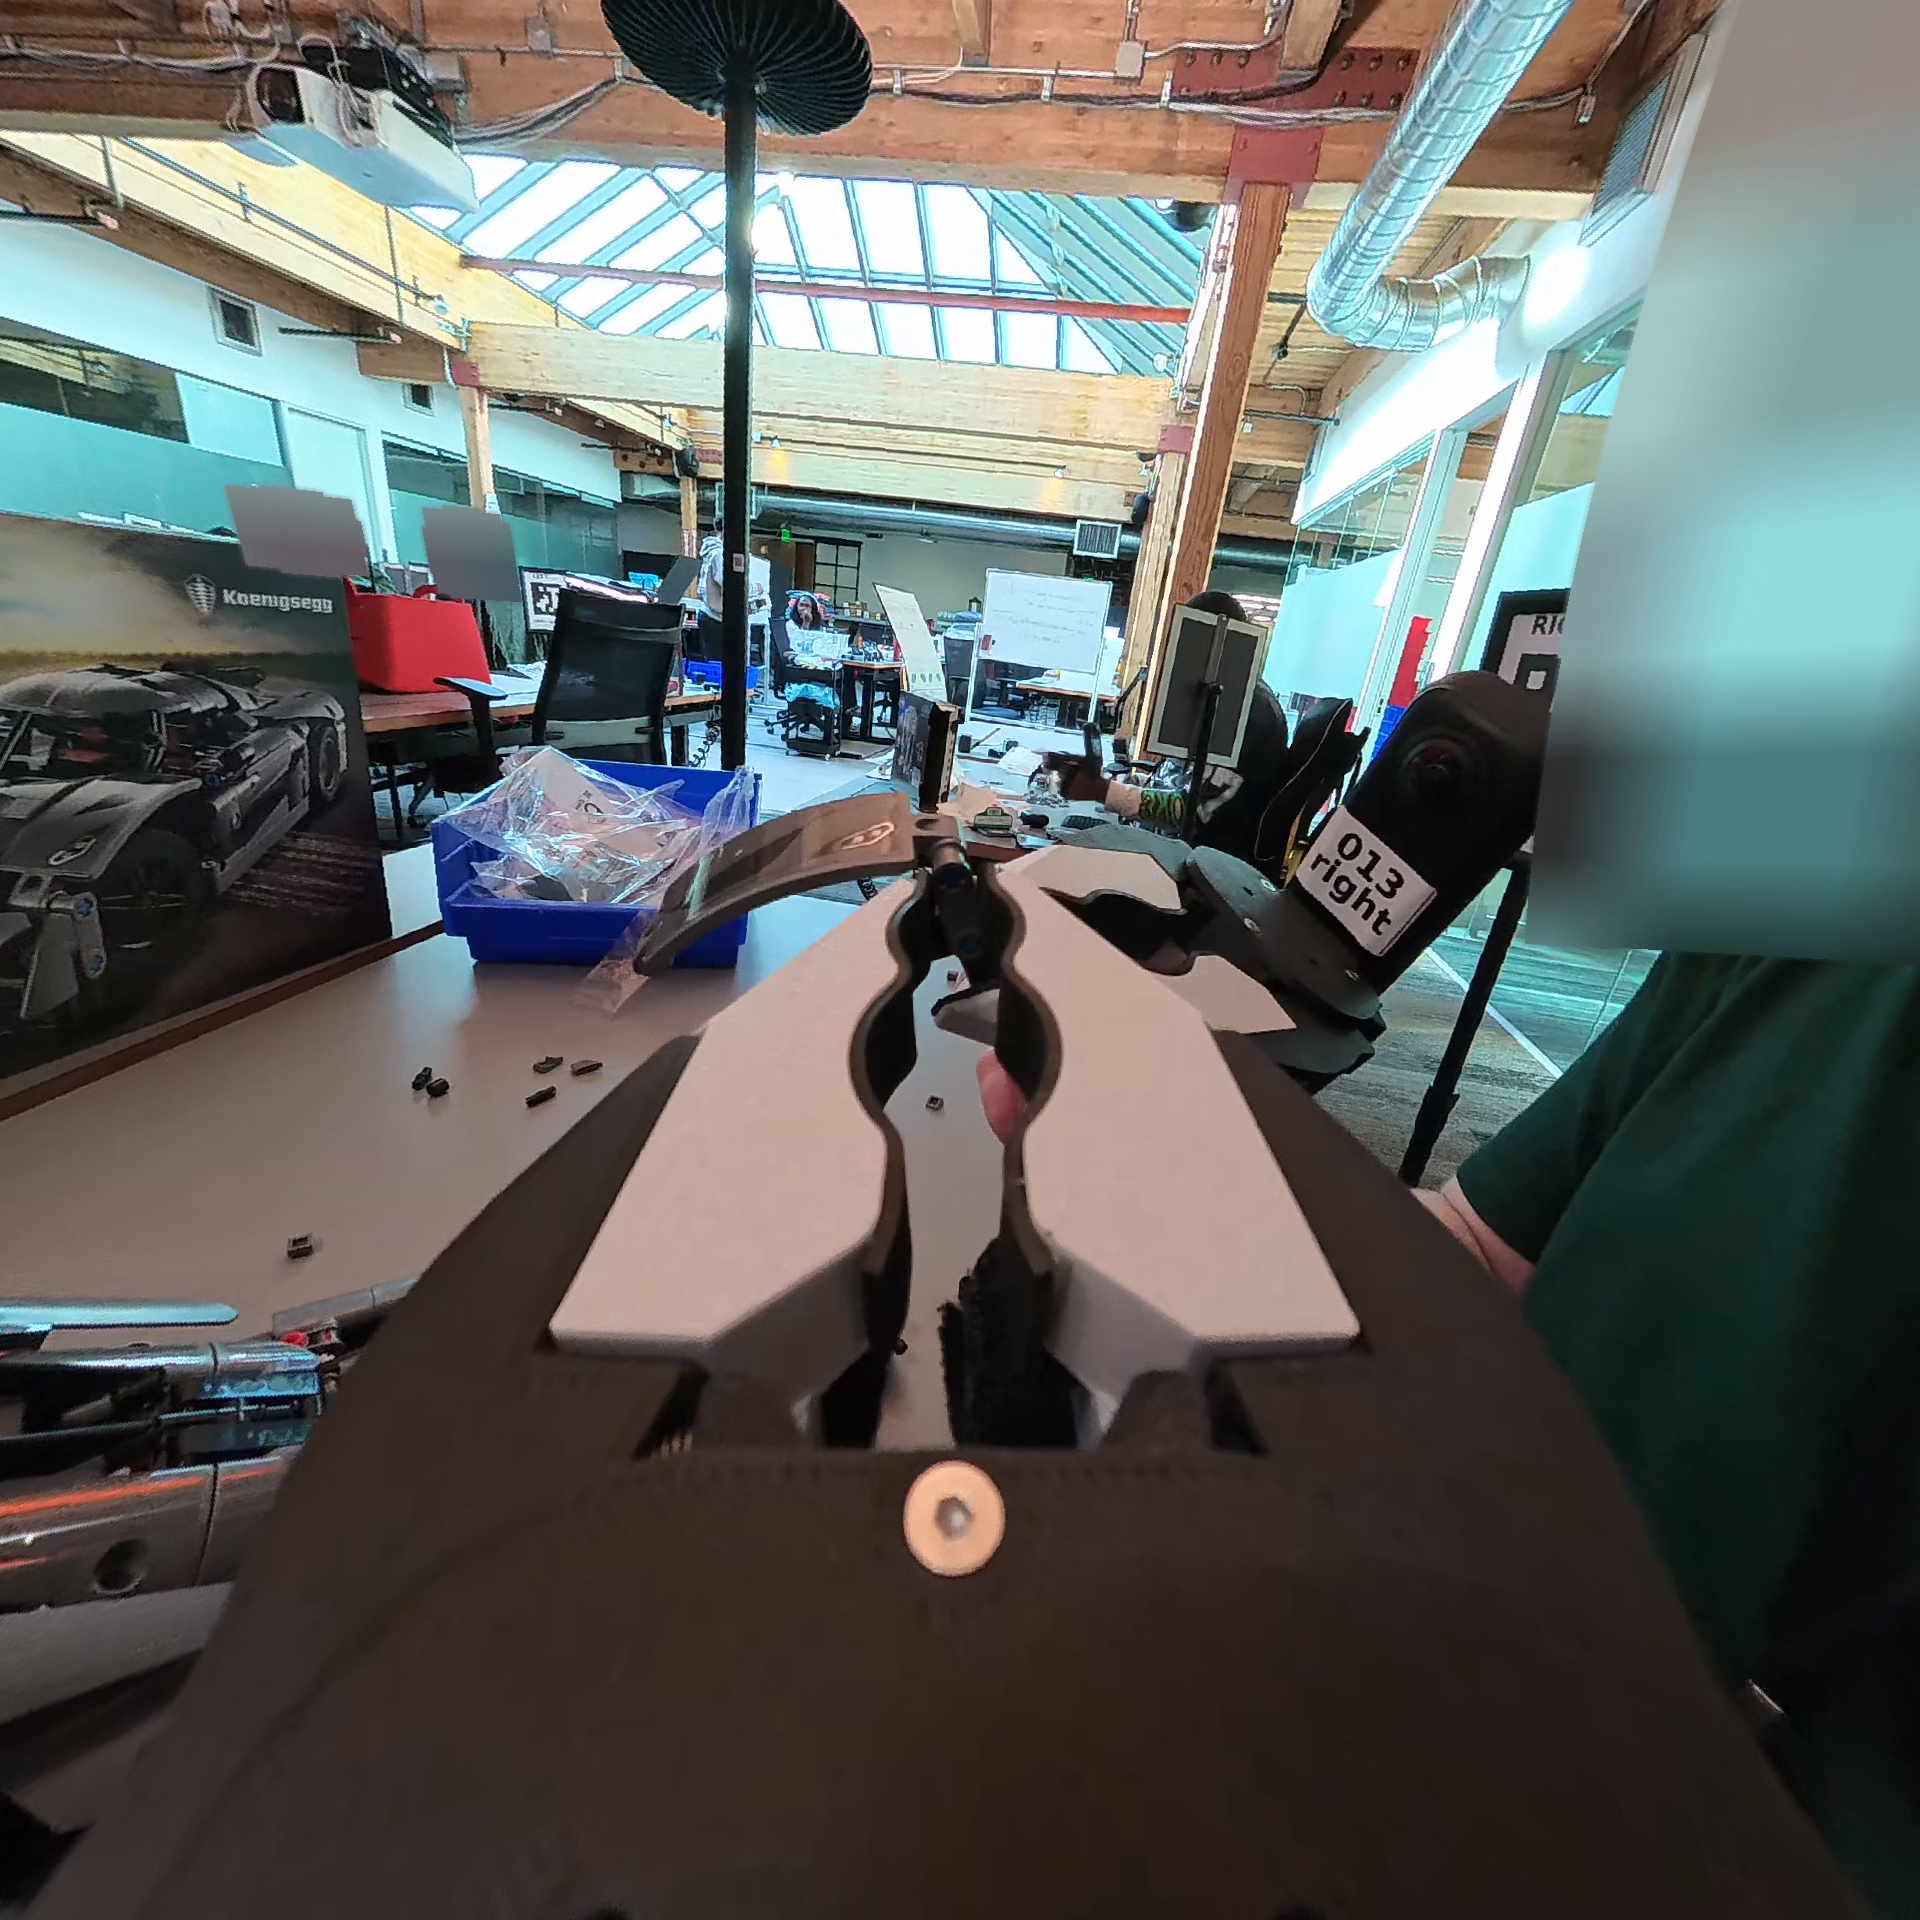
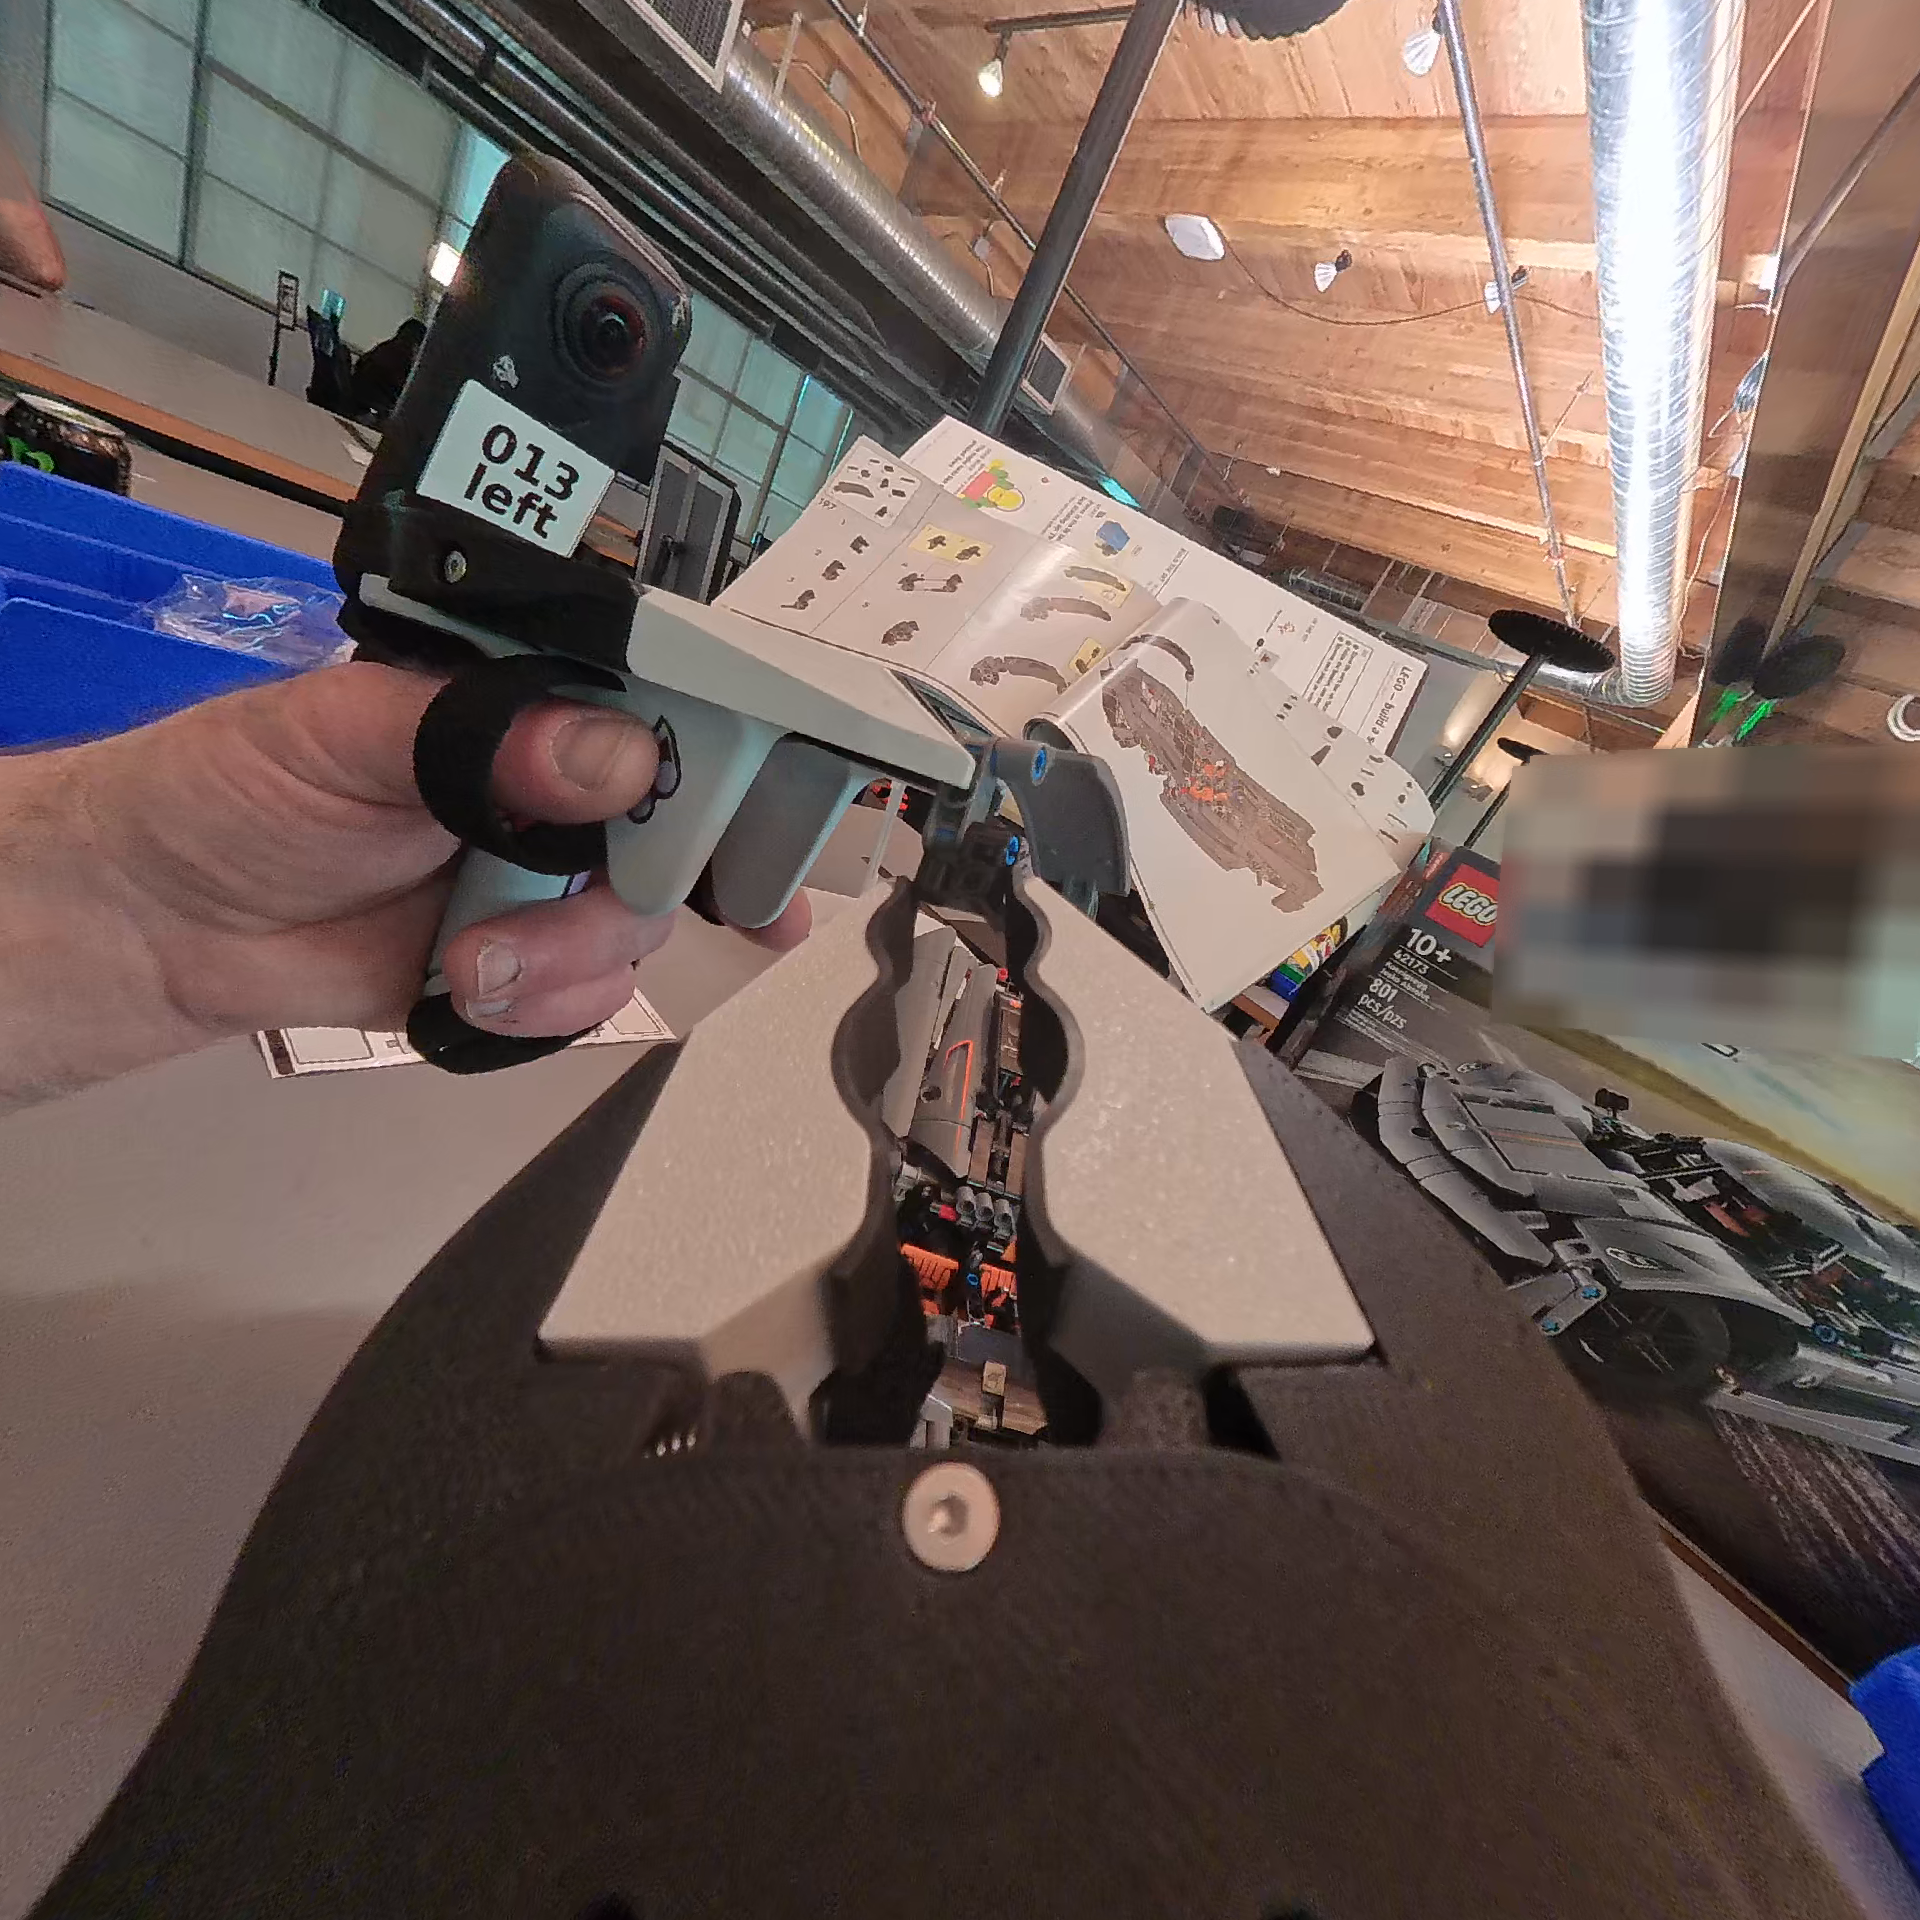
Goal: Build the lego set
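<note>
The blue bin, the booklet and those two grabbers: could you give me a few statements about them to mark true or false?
1. The blue bin holds clear plastic bags. True.
2. The instruction booklet lies shut on the table. False: it is open and raised above the table.
3. Both the left gripper and the right gripper pinch one small dark lego assembly between them. True.
4. Small loose dark pieces lie on the table. True.
5. The lego box shows a red truck. False: it shows a grey car.
</note>
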Available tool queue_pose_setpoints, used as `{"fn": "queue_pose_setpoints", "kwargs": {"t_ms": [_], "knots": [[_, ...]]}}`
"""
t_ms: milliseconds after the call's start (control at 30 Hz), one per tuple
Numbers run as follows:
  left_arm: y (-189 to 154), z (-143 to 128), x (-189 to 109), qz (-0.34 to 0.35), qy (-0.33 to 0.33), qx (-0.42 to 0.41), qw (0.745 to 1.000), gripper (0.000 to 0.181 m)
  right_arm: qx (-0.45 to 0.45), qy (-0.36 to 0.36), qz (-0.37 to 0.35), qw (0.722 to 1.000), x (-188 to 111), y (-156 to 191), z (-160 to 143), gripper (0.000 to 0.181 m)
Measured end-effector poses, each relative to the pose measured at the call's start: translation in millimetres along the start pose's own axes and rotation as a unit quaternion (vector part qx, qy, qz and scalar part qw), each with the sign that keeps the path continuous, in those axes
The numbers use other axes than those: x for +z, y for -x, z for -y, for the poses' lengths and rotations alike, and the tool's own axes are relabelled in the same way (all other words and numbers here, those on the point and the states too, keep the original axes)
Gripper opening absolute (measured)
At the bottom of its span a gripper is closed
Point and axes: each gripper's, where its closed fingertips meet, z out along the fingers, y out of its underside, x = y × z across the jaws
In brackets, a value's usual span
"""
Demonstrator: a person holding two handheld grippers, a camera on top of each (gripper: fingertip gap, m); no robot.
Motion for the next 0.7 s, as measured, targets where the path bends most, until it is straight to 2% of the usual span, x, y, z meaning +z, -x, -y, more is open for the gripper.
{"fn": "queue_pose_setpoints", "kwargs": {"t_ms": [167,400,700], "knots": [[-4,3,1,-0.027,0.002,-0.001,1.0,0.006,-0.009,-0.002,-0.011,1.0,-2,-1,4,0.015],[-7,9,-1,-0.104,0.018,0.001,0.994,0.005,-0.022,0.002,-0.027,0.999,-1,1,10,0.017],[-7,16,-11,-0.18,0.033,0.015,0.983,0.005,-0.03,0.037,-0.038,0.998,-8,4,14,0.028]]}}
